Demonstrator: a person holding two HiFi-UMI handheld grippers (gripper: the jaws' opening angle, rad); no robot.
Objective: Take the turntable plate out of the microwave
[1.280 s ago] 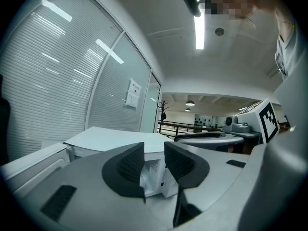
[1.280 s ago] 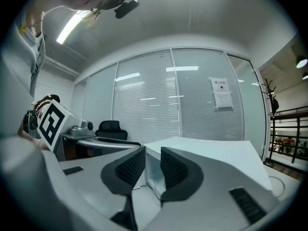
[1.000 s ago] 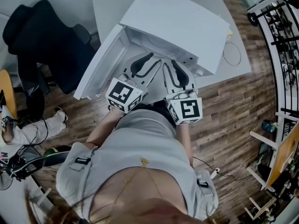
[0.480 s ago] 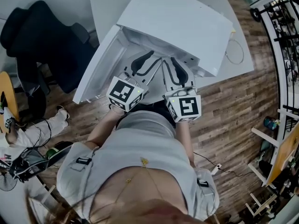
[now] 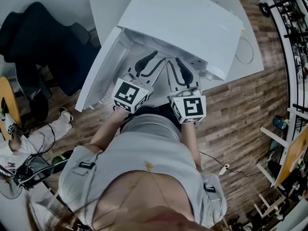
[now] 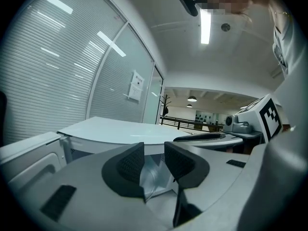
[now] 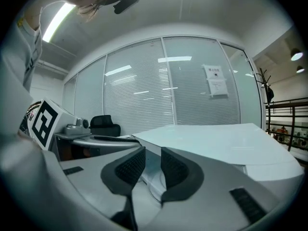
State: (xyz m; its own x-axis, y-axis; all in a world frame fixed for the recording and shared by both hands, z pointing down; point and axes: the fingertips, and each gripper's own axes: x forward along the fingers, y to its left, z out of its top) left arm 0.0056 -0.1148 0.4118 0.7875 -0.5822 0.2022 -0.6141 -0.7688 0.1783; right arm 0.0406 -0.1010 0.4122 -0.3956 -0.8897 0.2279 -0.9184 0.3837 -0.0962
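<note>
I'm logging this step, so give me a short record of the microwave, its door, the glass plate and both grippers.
microwave: white, on a white table
door: open, swung to the left gripper's side
glass plate: clear, its edge between both grippers' fingers
left gripper: at the opening, fingers slightly apart, grip not clear
right gripper: beside the left, likewise

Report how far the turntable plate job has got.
Done: the white microwave's door stands open. In hand: the left gripper and right gripper each clamp the rim of the clear glass turntable plate at the cavity mouth. Left: draw the plate fully clear and set it down.
</note>
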